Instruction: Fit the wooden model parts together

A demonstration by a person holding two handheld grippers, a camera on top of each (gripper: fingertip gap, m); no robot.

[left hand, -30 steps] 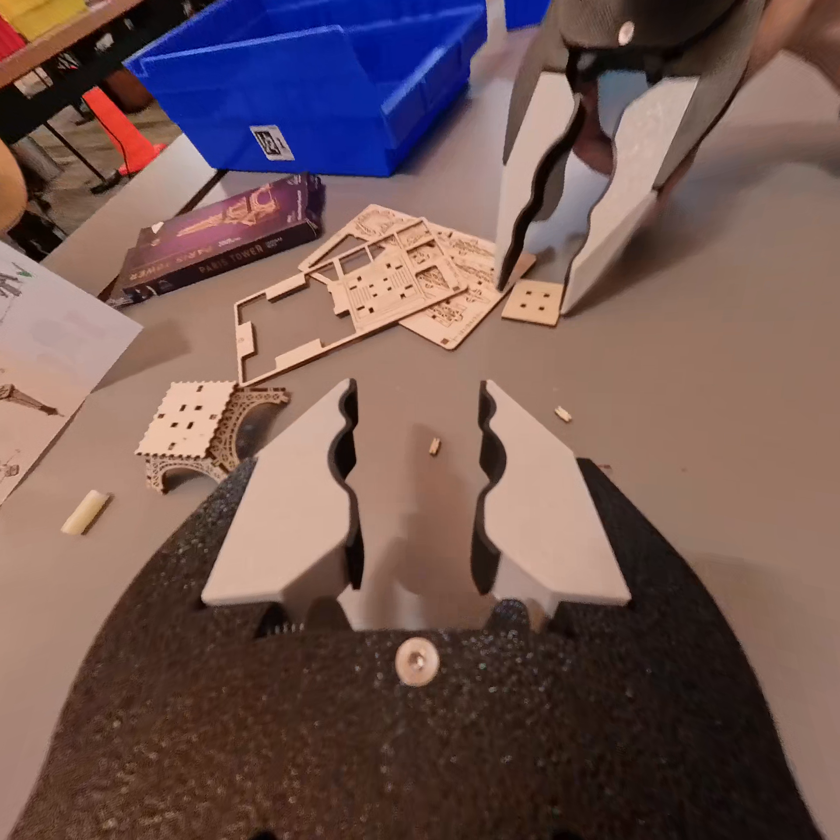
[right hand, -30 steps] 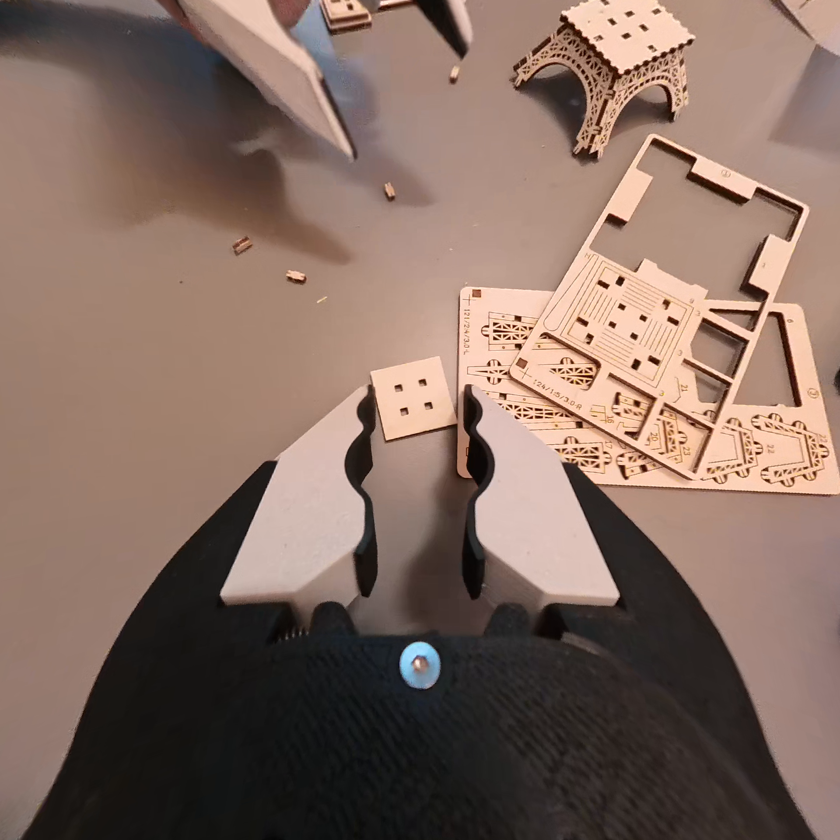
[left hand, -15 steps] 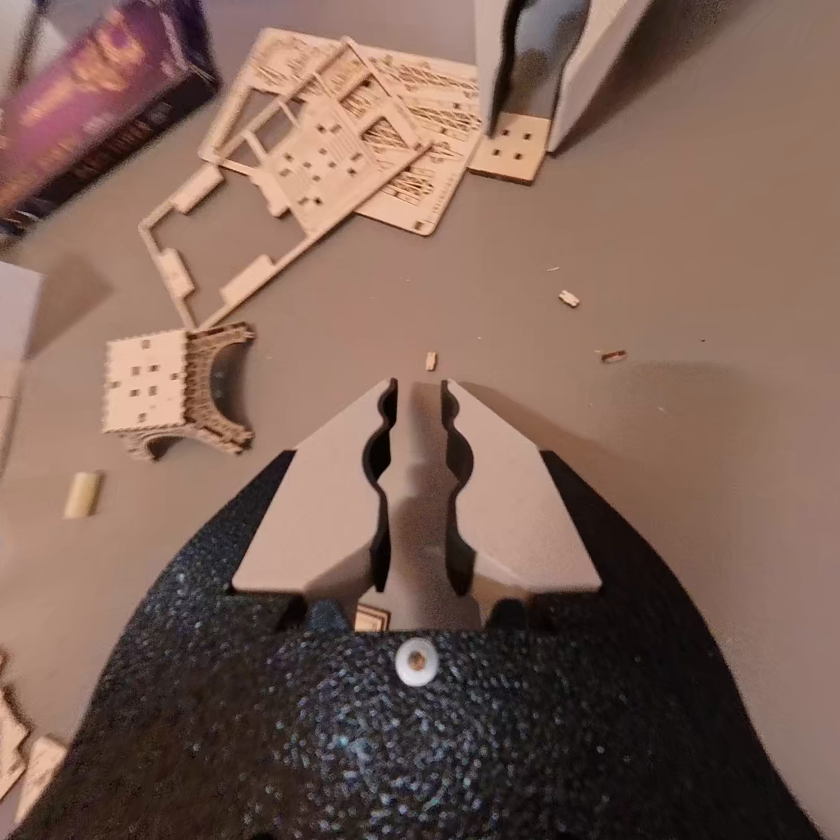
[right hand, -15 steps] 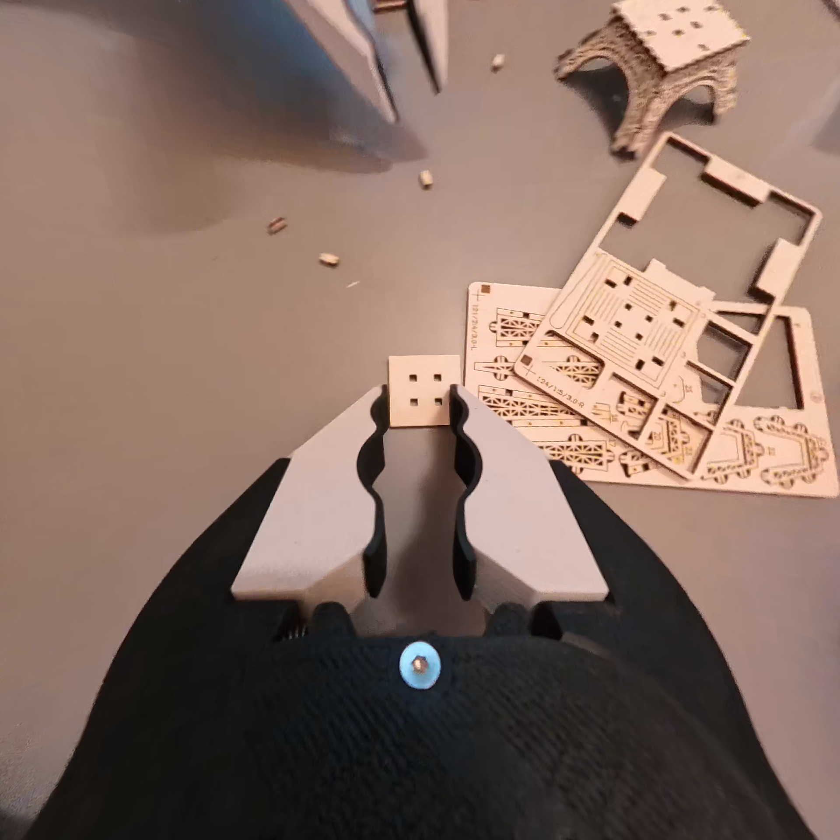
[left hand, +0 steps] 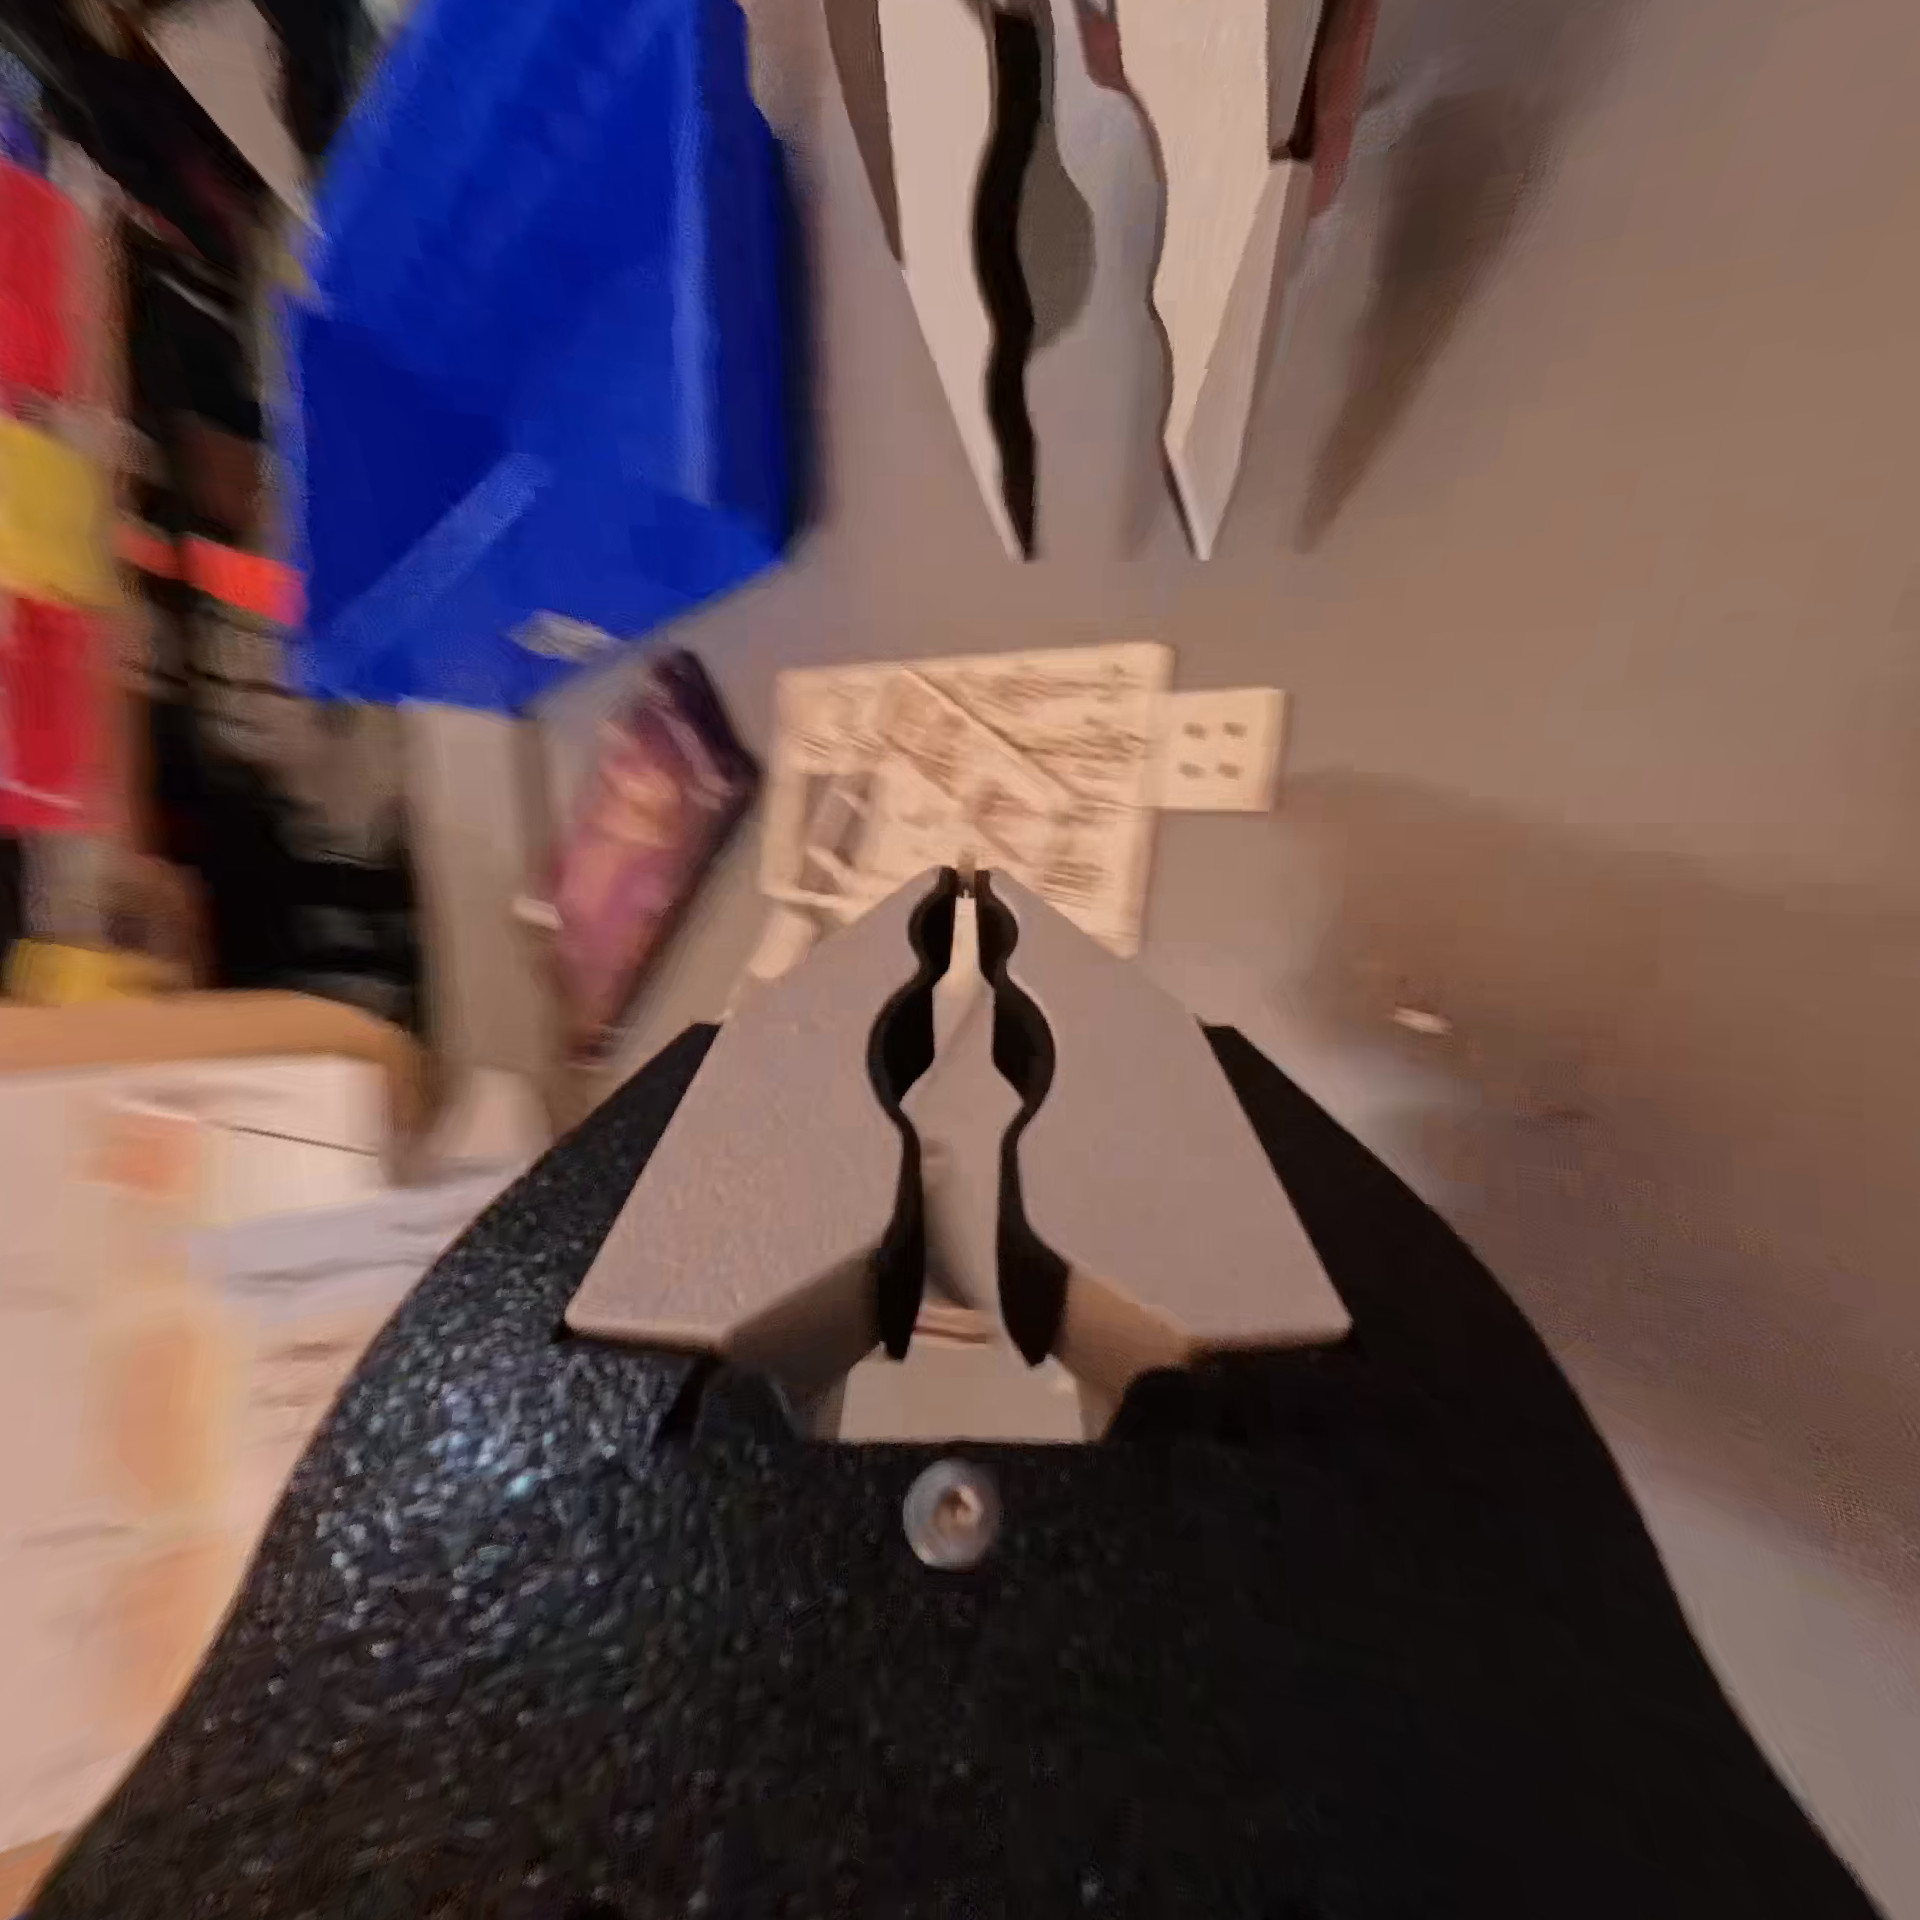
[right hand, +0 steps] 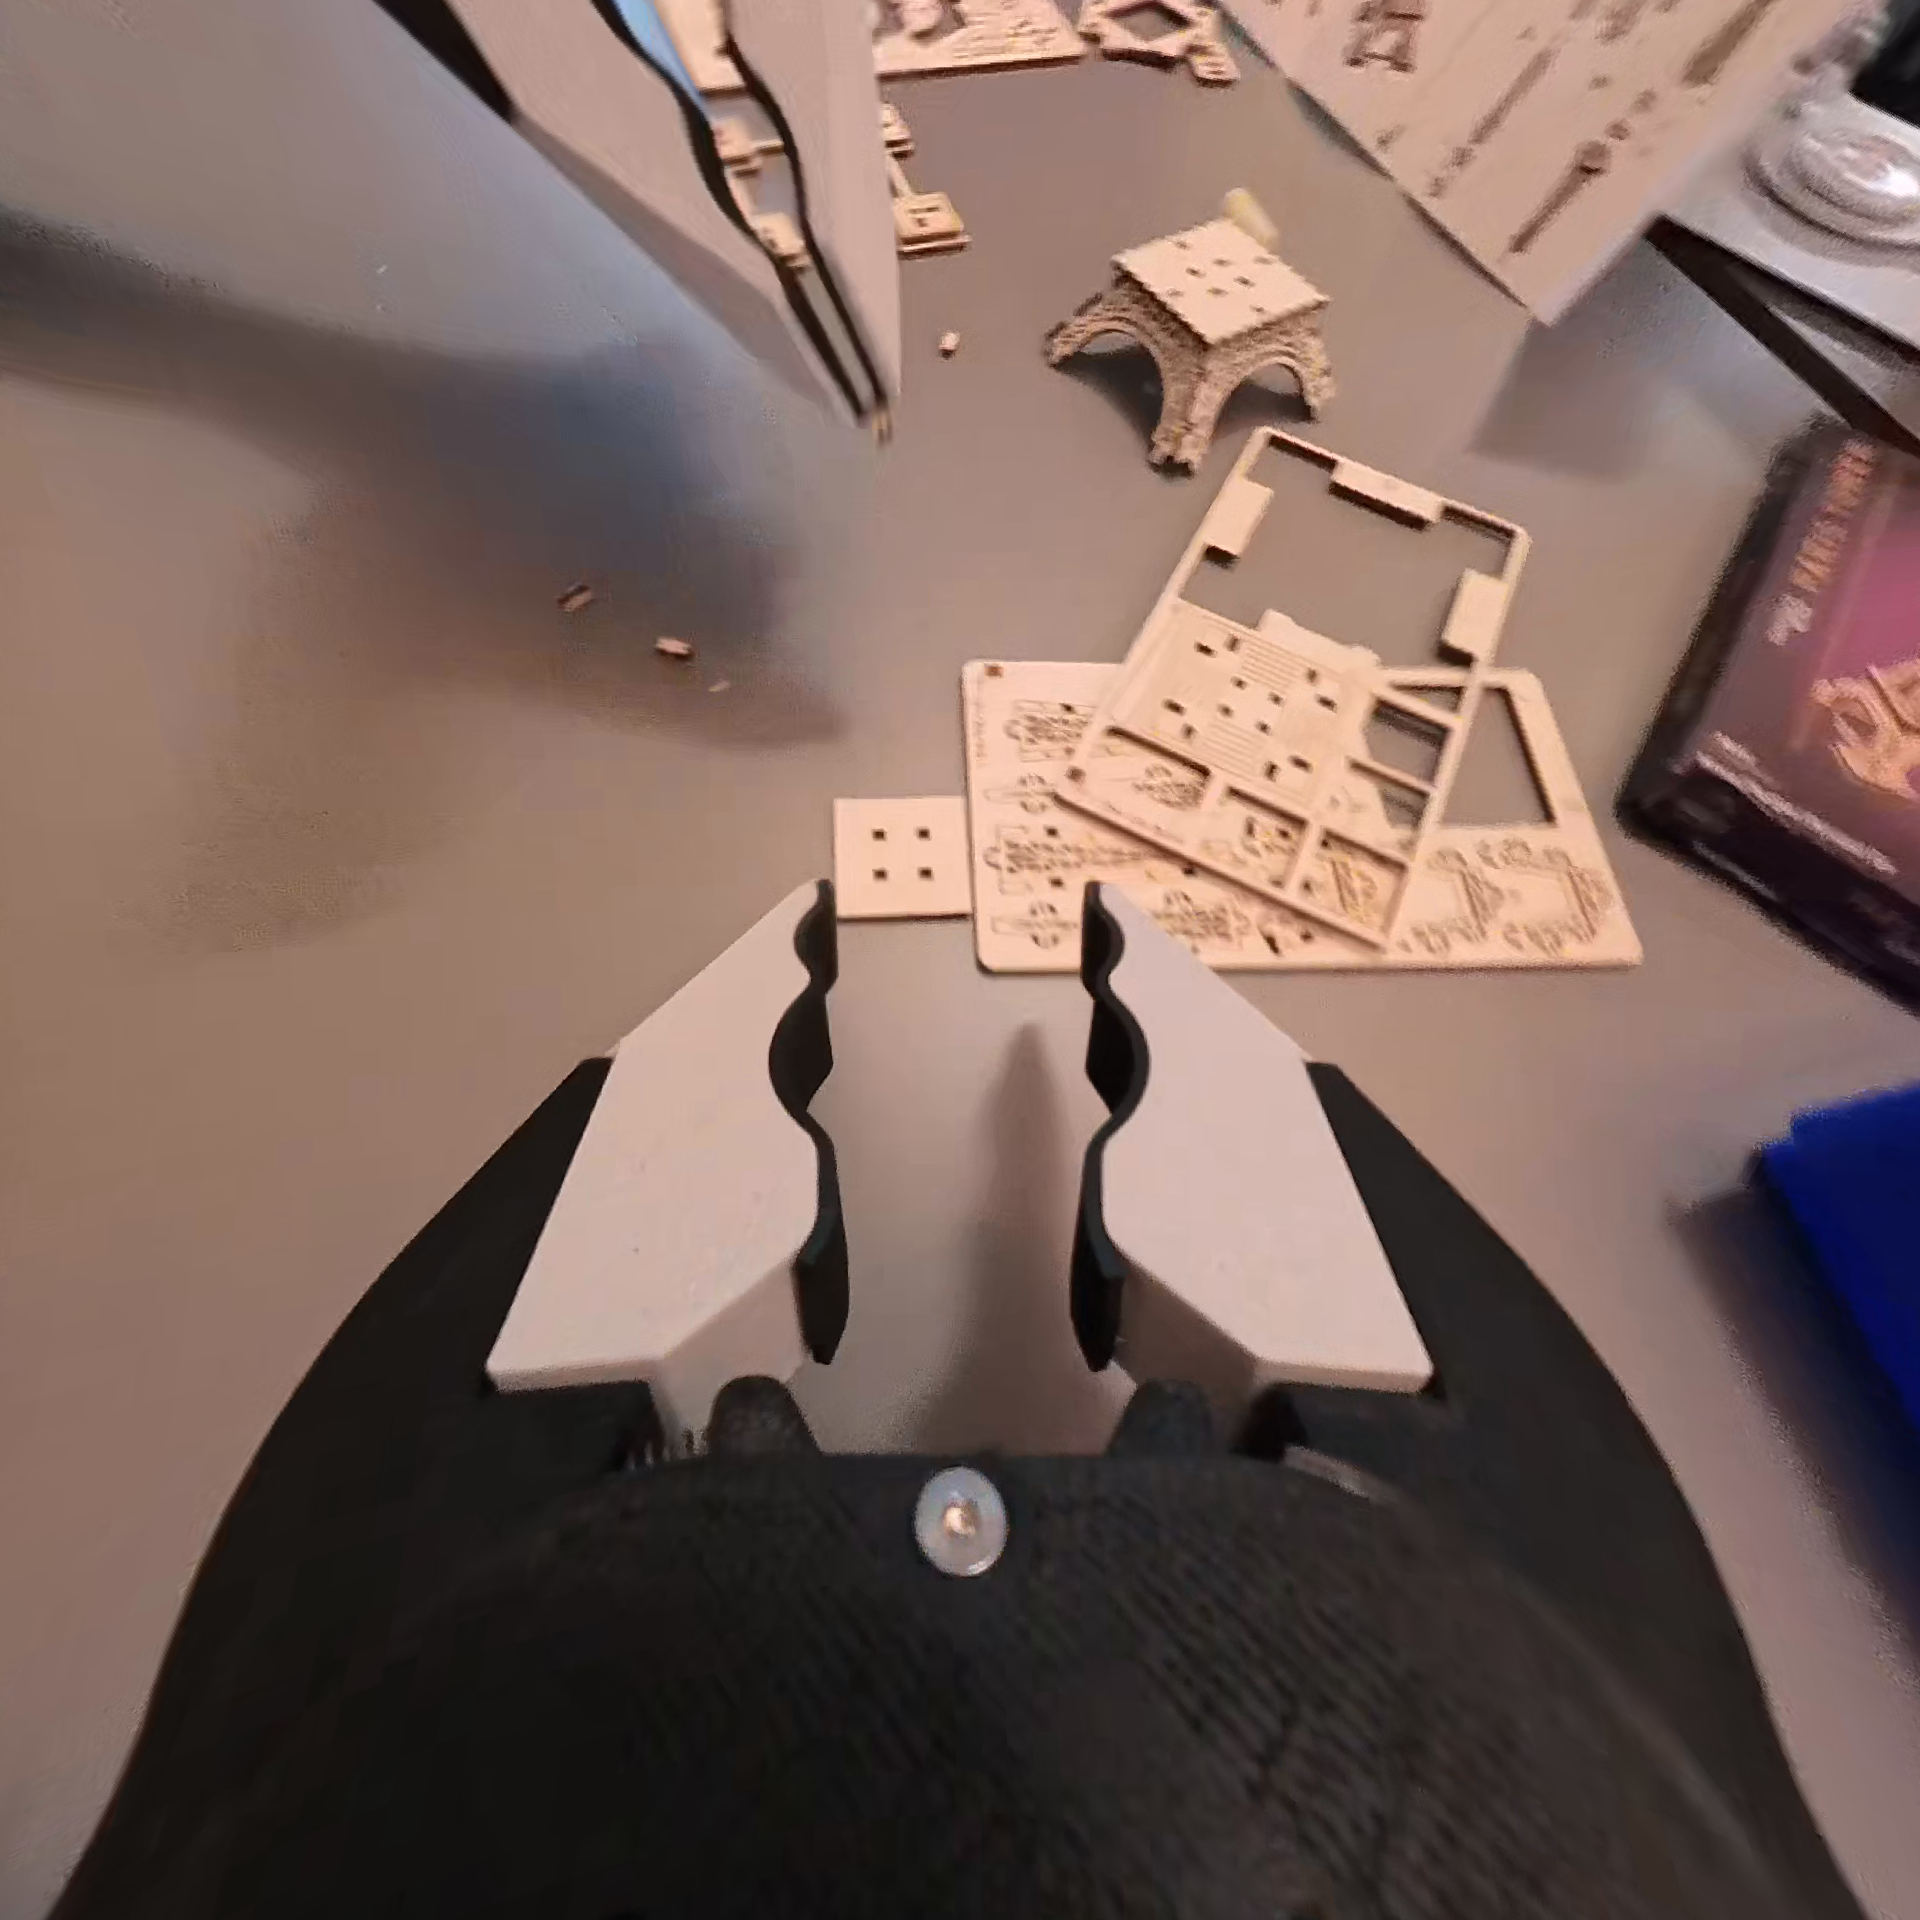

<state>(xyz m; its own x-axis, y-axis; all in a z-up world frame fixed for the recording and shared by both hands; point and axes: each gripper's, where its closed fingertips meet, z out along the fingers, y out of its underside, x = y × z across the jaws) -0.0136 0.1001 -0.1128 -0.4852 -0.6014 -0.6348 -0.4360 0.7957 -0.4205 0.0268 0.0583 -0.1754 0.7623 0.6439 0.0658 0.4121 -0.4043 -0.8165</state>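
My left gripper (left hand: pixel 961 883) is shut, with a tiny wooden bit pinched at its tips. It also shows in the right wrist view (right hand: pixel 878 416), raised above the table at the top left. My right gripper (right hand: pixel 961 904) is open and empty. A small square wooden plate (right hand: pixel 902 857) with four holes lies flat just ahead of its left fingertip, and shows in the blurred left wrist view (left hand: pixel 1216 748) too. The right gripper (left hand: pixel 1112 551) hangs open above it there. The assembled wooden tower base (right hand: pixel 1195 322) stands farther off.
Two laser-cut wooden sheets (right hand: pixel 1299 810) lie overlapped beside the square plate. A dark purple box (right hand: pixel 1808 727) and a blue bin (left hand: pixel 551 364) are to the side. A paper sheet (right hand: pixel 1507 125) and more cut parts lie at the far end. Small wooden scraps (right hand: pixel 673 649) dot the grey table. Some 9 centimeters of space lies between my two pairs of fingers. To the small square wooden plate (right hand: pixel 902 857): right tips about 4 centimeters, left tips about 10 centimeters. My left wrist view (left hand: pixel 1209 750) looks at it from another angle. Between my left fingertips and the assembled wooden tower base (right hand: pixel 1195 322) there is roughly 15 centimeters.
My left gripper closed on the tiny wooden bit and lifted, tilting its view up. My right gripper opened wider and drew back slightly from the square plate, which stays on the table.
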